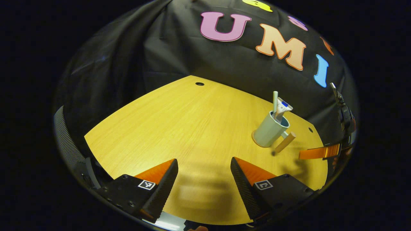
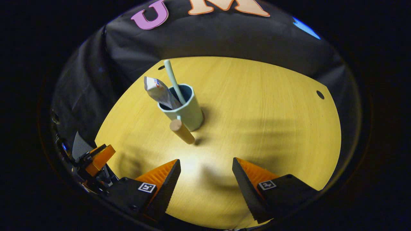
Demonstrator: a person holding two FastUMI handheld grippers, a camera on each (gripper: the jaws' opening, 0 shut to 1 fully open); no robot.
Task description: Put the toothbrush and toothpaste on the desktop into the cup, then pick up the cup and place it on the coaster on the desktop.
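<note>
A pale green cup [image 1: 269, 131] [image 2: 188, 110] with a wooden peg handle [image 1: 285, 142] [image 2: 182, 131] stands upright on the desktop. A thin tan rim at its base looks like the coaster [image 2: 202, 116]. Inside the cup lean a light green toothbrush [image 1: 275, 101] [image 2: 173, 80] and a white toothpaste tube [image 1: 283, 107] [image 2: 159, 91]. My left gripper [image 1: 204, 162] is open over bare wood, well left of the cup. My right gripper [image 2: 206, 162] is open too, a short way back from the handle, and holds nothing. Its finger [image 1: 318, 153] reaches in at the left gripper view's right edge.
The yellow wooden desktop [image 1: 176, 128] [image 2: 273, 112] has small cable holes near its far edge [image 1: 199, 84] [image 2: 320, 94]. Black cloth hangs close behind it. In the right gripper view the left gripper [image 2: 99, 157] sits low at the left edge.
</note>
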